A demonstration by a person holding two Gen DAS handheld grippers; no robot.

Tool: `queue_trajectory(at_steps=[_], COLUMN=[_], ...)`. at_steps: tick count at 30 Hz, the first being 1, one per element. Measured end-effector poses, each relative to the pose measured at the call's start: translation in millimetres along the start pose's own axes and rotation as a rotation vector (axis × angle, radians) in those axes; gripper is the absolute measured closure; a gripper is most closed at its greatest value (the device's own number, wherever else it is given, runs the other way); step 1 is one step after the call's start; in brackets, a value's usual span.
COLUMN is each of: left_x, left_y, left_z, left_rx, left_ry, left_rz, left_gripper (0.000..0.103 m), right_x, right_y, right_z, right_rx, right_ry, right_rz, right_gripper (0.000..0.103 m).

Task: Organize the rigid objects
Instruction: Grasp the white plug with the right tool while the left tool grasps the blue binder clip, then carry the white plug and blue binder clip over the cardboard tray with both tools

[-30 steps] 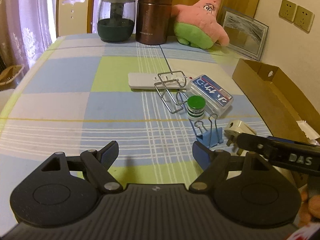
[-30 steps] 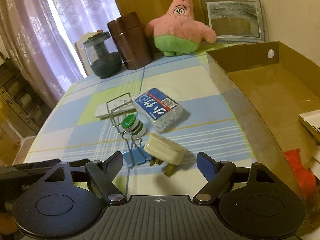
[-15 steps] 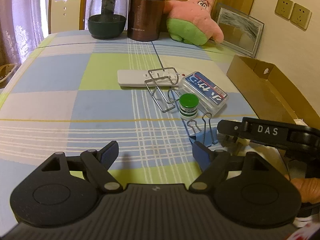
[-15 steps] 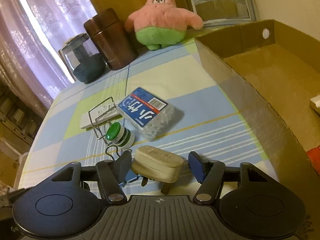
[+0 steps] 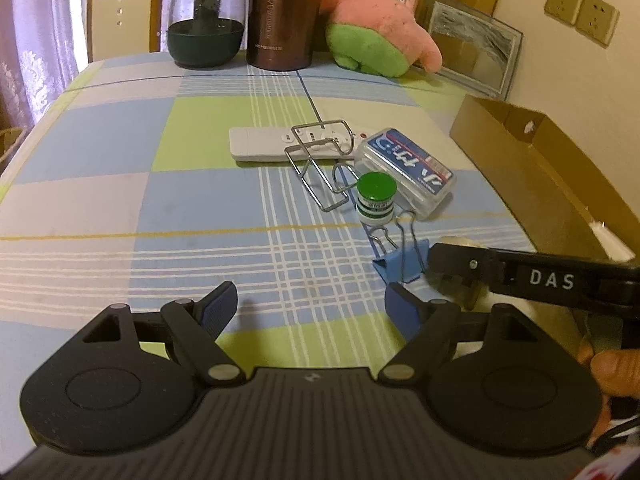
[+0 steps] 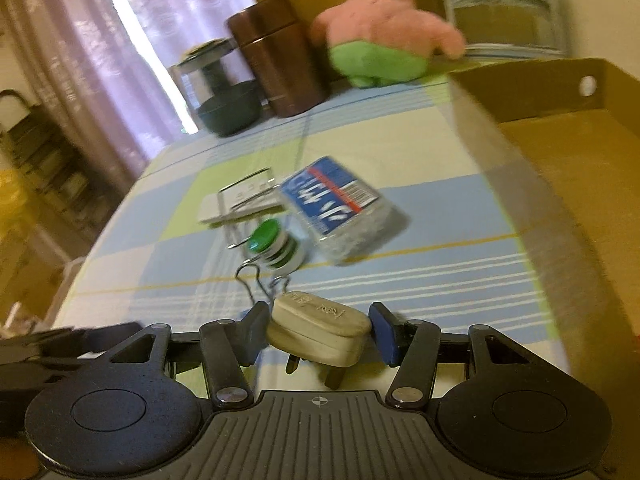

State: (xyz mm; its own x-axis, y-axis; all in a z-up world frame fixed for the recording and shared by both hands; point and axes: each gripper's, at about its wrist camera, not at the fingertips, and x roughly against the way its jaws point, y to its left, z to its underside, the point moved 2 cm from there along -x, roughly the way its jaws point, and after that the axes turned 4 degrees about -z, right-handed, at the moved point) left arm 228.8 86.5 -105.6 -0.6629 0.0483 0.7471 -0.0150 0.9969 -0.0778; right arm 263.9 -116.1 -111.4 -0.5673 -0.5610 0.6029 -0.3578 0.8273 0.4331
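Right gripper (image 6: 318, 334) has the beige plug (image 6: 320, 330) between its fingers, both pads touching its ends, so clenched on the plug, its long axis running finger to finger, prongs pointing down toward the tabletop (image 6: 420, 216). Cardboard box (image 6: 560, 168) lies to the right, likely the drop spot. Left gripper (image 5: 310, 304) is released, fingers spread, farther off and holding nothing.

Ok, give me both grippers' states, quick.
Left gripper: open, holding nothing, above the table.
Right gripper: shut on the beige plug, fingers against both its sides.
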Motion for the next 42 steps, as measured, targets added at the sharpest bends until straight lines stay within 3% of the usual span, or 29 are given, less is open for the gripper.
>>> queue_trajectory(at_steps=[3, 9, 18, 26, 42], left_x=[-2, -12, -24, -33, -14], left_y=[-2, -15, -37, -50, -46], left_z=[3, 4, 0, -2, 12], left_rx=[-0.014, 0.017, 0.065, 0.103, 0.112], left_ry=[0.01, -0.01, -0.071, -0.091, -0.053], left_rz=[0.006, 0.045, 0.072, 0.072, 0.034], left_gripper=[0.025, 0.026, 0.041, 0.063, 0.067], right_x=[3, 21, 40, 49, 57], right_y=[-1, -1, -6, -14, -11], right_z=[2, -1, -10, -18, -13], right_rx=[-0.007, 0.071, 0.115, 0.102, 0.105], right_ry=[0.005, -0.06, -0.125, -0.142, -0.134], right_rz=[-0.036, 0.063, 0.1, 0.104, 0.099], right_gripper=[0.051, 0.051, 0.051, 0.052, 0.051])
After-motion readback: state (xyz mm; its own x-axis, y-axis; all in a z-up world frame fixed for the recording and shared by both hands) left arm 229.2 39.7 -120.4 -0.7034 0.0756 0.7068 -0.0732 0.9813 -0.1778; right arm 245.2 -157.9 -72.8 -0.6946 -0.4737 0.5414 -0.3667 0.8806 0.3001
